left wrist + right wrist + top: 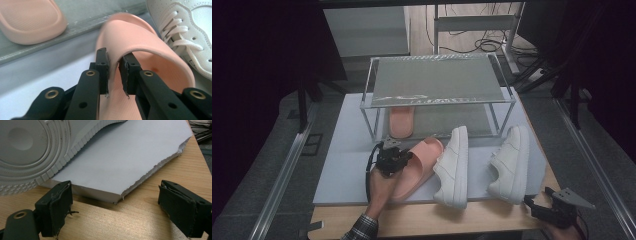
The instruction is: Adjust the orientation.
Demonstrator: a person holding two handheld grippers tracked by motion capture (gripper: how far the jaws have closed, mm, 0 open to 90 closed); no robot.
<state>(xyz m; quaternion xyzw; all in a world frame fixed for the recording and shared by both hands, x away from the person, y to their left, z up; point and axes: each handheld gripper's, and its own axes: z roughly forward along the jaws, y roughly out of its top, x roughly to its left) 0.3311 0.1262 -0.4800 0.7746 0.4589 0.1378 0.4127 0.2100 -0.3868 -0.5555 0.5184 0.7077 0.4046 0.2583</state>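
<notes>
Pinching the smooth, arched pink slide strap (140, 35), left gripper (113, 68).

We see a matt pink foam-like slide sandal (150, 45), stitched white leather-look sneaker (190, 30), and pale grained wooden tabletop (140, 220).

1. A lab-style recording bench is showing here: dark curtains (257, 75) are enclosing a wooden table (492, 212).
2. Cables (484, 45) are trailing across the floor (behind a metal frame (472, 22)).
3. Aluminium rails (282, 175) are flanking the table.
</notes>
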